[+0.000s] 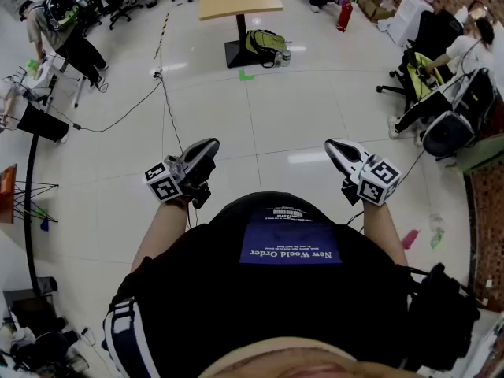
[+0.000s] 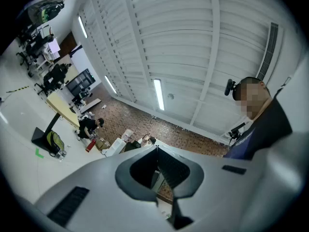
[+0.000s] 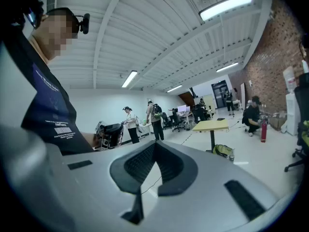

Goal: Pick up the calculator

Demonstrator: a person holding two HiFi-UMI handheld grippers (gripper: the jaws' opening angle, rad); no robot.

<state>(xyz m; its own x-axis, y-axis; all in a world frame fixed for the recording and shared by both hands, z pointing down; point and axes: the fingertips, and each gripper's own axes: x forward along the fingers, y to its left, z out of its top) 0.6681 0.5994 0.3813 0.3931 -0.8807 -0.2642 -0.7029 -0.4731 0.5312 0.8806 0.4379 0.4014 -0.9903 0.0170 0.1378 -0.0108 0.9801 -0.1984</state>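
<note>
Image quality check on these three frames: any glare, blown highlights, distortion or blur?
Head view: strong fisheye, the tile seams bow, and ceiling lights glare off the glossy floor. Left gripper view: black vignette in the corners, strip light clipped to white, no motion blur. Right gripper view: same vignette, ceiling lamp blown out, brick wall darker than the rest but still sharp.

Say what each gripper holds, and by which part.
Nothing is held. The left gripper and the right gripper both have their jaws shut with nothing between them, out over the floor.
</note>
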